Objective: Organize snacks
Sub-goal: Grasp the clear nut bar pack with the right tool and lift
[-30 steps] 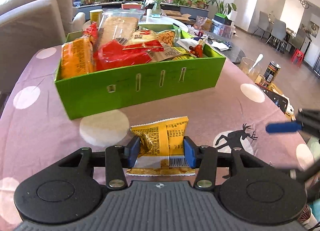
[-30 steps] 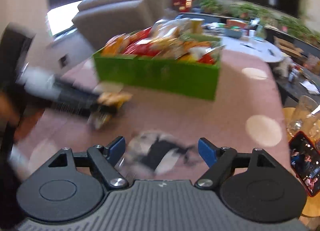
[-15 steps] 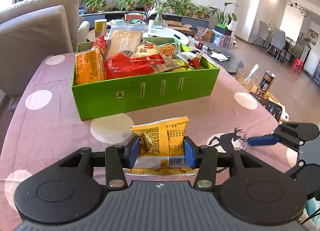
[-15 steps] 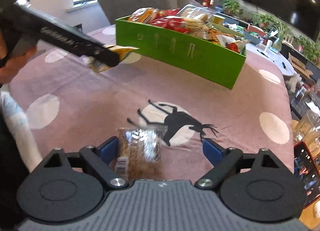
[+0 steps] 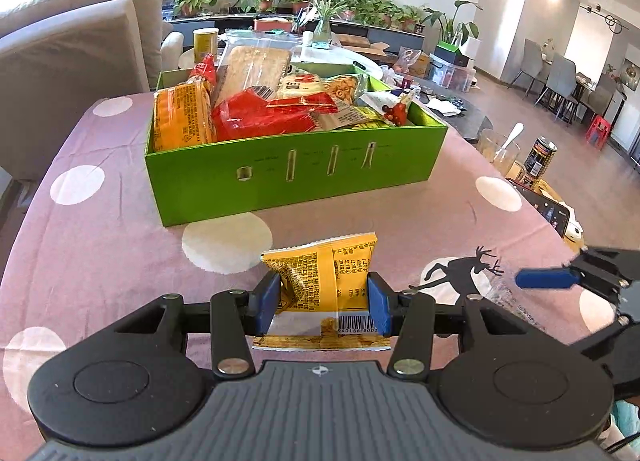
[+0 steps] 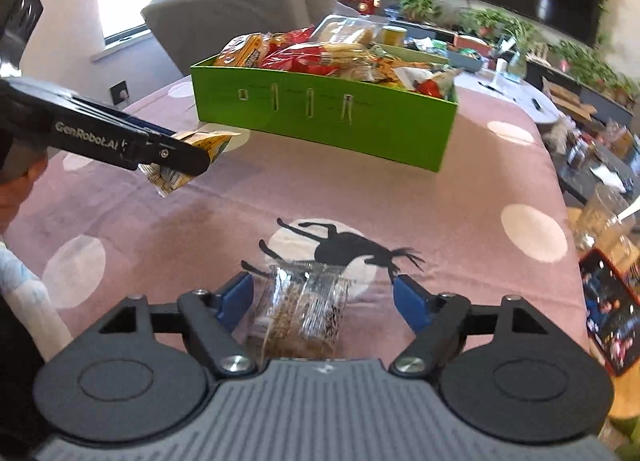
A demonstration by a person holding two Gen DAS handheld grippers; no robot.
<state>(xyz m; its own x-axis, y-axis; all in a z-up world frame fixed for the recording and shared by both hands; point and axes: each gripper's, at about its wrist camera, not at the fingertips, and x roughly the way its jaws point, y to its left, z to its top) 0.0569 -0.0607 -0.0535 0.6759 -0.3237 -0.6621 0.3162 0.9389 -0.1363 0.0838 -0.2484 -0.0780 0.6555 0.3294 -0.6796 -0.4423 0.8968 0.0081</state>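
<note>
The lower part of the yellow snack packet (image 5: 325, 285) is partly masked by the left gripper's (image 5: 323, 303) own body in the left wrist view, so only its upper print, a barcode strip and a crimped bottom edge show; in the right wrist view the same packet (image 6: 192, 159) appears side-on and motion-softened, its label unreadable. The clear packet (image 6: 302, 311) lying on the pink tablecloth (image 6: 240, 213) is blurred and its near end is cut off by the right gripper's (image 6: 323, 297) housing; its contents read only as brownish. From the left wrist view this clear packet is barely a glint beside one blue fingertip (image 5: 544, 278) of the right gripper, whose second finger is out of frame. The green box (image 5: 296, 177) stands farther back on the table, heaped with red, orange and clear wrappers whose far items overlap too much to separate. The left gripper is clenched on the yellow packet, both blue pads pressing its sides, and holds it raised above the cloth, in front of the box. The right gripper is spread wide, its pads flanking the clear packet; the left pad is just beside the wrapper, the right pad well clear, and contact cannot be confirmed. A black deer silhouette (image 6: 344, 245) on the cloth lies just beyond that packet.
</note>
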